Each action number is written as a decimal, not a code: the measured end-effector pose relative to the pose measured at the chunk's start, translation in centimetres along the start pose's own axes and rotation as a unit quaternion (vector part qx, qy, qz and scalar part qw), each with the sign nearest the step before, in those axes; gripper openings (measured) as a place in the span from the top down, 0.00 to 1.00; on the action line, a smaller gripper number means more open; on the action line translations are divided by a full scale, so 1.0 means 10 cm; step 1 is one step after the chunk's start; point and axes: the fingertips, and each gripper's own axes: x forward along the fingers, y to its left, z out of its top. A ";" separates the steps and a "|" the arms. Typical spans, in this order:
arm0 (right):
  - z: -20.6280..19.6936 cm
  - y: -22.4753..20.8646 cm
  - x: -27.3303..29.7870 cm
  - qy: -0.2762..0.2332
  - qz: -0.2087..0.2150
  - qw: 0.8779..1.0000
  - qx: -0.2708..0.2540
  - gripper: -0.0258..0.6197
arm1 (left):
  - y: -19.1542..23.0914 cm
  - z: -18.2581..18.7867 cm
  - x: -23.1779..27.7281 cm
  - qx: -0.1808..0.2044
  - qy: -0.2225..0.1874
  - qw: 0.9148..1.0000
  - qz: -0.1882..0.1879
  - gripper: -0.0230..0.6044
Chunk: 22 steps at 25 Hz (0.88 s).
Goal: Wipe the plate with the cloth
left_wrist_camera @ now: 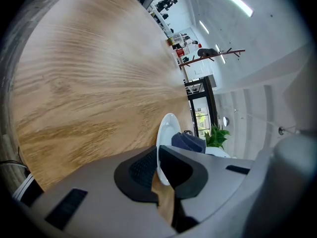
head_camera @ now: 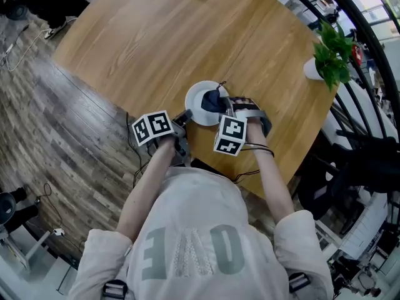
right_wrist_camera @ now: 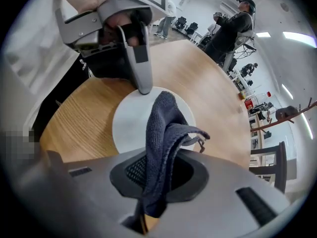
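Observation:
A small white plate [head_camera: 197, 102] lies on the round wooden table [head_camera: 156, 36] close to its near edge. My left gripper [head_camera: 185, 117] is shut on the plate's near-left rim; in the left gripper view the plate [left_wrist_camera: 167, 130] stands edge-on between the dark pads [left_wrist_camera: 141, 168]. My right gripper [head_camera: 224, 107] points steeply down over the plate's right side, shut on a dark blue cloth [head_camera: 215, 100]. In the right gripper view the cloth [right_wrist_camera: 163, 128] rises in a fold from the jaws, over the plate [right_wrist_camera: 130, 128]. The left gripper [right_wrist_camera: 143, 87] shows there at the plate's rim.
A potted green plant [head_camera: 330, 49] in a white pot stands at the table's right edge. Black railings and chairs [head_camera: 369, 161] crowd the right side beyond the table. A person [right_wrist_camera: 233, 24] stands far off behind the table. Wood floor lies to the left.

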 end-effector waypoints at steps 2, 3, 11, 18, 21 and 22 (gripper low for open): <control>0.00 0.13 -0.06 0.000 0.011 1.000 0.007 0.87 | 0.00 0.01 0.00 0.000 -0.003 1.000 0.000 0.92; 0.00 0.19 -0.09 0.000 0.015 1.000 0.011 0.87 | 0.00 0.01 0.00 0.001 -0.004 1.000 0.000 0.92; 0.00 0.55 -0.24 -0.012 0.048 0.999 0.016 0.87 | 0.00 0.00 0.00 0.005 -0.006 1.000 -0.001 0.92; 0.05 -0.15 -0.17 -0.019 -0.014 0.999 0.033 0.87 | -0.01 -0.02 0.02 0.012 0.000 1.000 0.000 0.92; 0.11 -0.52 -0.02 -0.017 -0.044 0.998 0.033 0.87 | -0.02 -0.02 0.02 0.011 0.001 1.000 0.000 0.92; 0.13 -0.59 0.02 -0.016 -0.046 0.998 0.033 0.87 | -0.02 -0.02 0.02 0.010 0.001 1.000 0.000 0.92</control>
